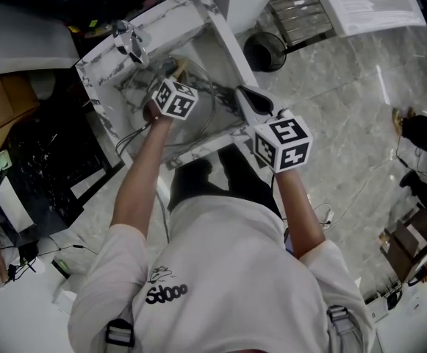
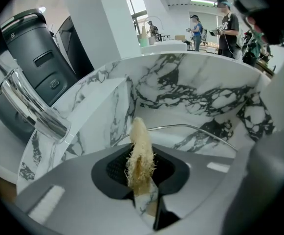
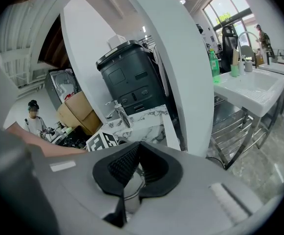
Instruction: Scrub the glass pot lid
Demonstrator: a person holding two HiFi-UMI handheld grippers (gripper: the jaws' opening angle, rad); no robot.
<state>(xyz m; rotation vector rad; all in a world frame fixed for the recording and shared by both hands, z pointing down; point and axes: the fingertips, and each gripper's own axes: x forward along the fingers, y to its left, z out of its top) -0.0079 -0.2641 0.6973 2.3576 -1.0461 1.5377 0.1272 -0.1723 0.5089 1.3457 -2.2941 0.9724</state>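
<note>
The glass pot lid (image 1: 206,109) sat tilted inside the marble sink (image 1: 162,13). Its thin metal rim was the only part easy to pick out. The glass was so clear that the grey-veined stone showed straight through it.

Your right gripper (image 3: 132,174) had its jaws clenched on a pale, glossy piece between the ribbed black pads. I judged this to be part of the lid, though I could not tell knob from edge. Your left gripper (image 2: 141,180) had its jaws closed round the base of a loofah scrubber (image 2: 141,148). The scrubber was a straw-coloured, coarse, frayed finger of fibre standing up out of the pads. Its tip sat just beside the lid's bright rim, and I could not tell whether fibre and glass were touching.

By my reading you were at the scrubbing step itself, with one gripper steadying the lid and the other bringing the scrubber to it. The next move would call for you to lay the side of the loofah flat on the glass rather than poke with its tip. You would then sweep it across the dome while the right jaws kept the lid from swinging. The loofah looked soft enough to bend under pressure, so short strokes should suit it. The glass and rim looked hard and smooth and would likely slip in the pads if you twisted.

A chrome tap (image 2: 32,104) stood on the sink's edge, well to your left of the lid.
</note>
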